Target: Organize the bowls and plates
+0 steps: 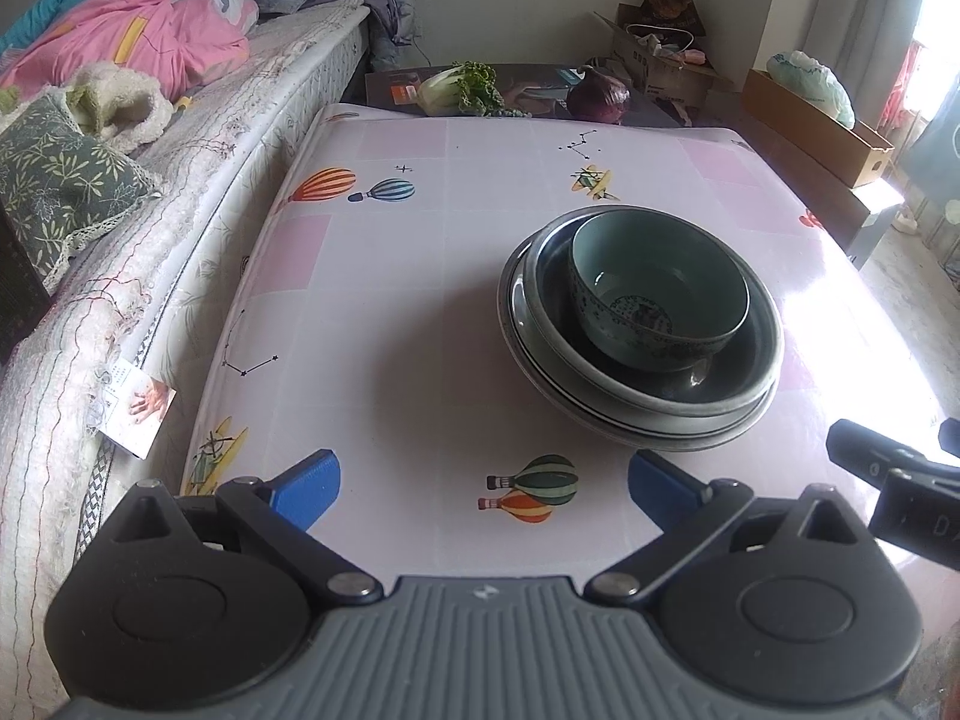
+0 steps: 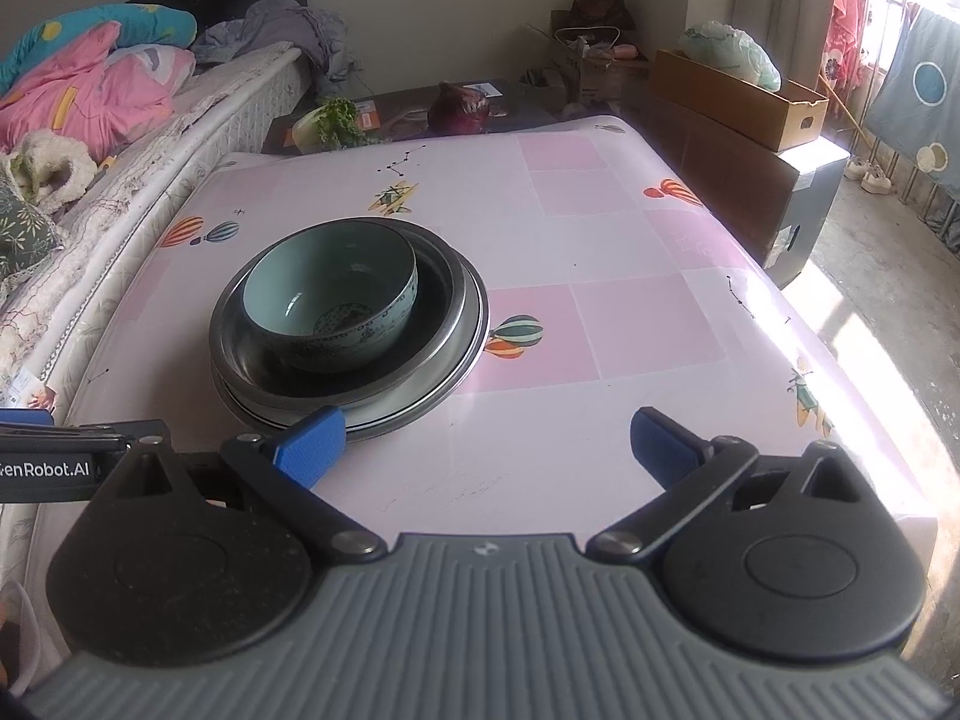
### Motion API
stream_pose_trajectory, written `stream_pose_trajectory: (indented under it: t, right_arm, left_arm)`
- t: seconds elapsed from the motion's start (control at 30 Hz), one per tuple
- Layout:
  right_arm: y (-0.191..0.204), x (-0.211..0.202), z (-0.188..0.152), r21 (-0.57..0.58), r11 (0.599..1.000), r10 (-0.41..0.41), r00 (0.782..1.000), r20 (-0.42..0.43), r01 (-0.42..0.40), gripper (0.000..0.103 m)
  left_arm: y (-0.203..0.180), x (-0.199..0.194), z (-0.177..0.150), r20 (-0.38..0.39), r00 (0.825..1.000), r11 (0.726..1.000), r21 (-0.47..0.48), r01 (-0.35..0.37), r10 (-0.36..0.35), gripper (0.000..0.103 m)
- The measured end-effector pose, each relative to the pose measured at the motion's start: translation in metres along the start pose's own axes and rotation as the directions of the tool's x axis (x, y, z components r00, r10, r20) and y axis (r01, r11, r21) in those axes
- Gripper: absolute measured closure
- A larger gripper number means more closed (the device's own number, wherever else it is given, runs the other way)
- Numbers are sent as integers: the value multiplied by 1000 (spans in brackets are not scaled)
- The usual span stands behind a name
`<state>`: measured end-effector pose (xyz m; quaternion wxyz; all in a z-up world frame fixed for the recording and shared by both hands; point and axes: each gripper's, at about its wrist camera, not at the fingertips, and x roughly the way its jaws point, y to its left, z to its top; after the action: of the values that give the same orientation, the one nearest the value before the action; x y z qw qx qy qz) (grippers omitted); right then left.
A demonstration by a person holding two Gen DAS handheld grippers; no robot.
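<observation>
While both grippers, left gripper (image 1: 483, 489) and right gripper (image 2: 487, 444), gape wide and empty, a celadon bowl (image 2: 336, 306) sits nested in stacked plates (image 2: 420, 384). Two plates, perhaps three, on the table (image 2: 630, 252).

White lettering reading "GenRobot.AI", its first letter cut off by the frame edge, stands on the black body of the left hand-held gripper (image 2: 42, 471), seen at the left edge of the right wrist view. A cardboard box (image 1: 645, 63) beyond the desk carries dark printing too small to read. A paper tag (image 1: 135, 414) hanging from the bed's mattress edge has print that is likewise illegible.
</observation>
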<state>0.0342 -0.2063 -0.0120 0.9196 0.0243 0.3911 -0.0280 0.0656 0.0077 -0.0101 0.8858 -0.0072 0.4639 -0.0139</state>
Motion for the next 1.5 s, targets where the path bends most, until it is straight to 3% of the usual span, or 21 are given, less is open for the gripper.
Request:
stream_pose_trajectory:
  t: [1.5]
  right_arm:
    - [6, 10, -2, -30, 999, -16, 999, -28, 15, 1]
  left_arm:
    - [3, 6, -5, -31, 999, 999, -9, 41, -42, 0]
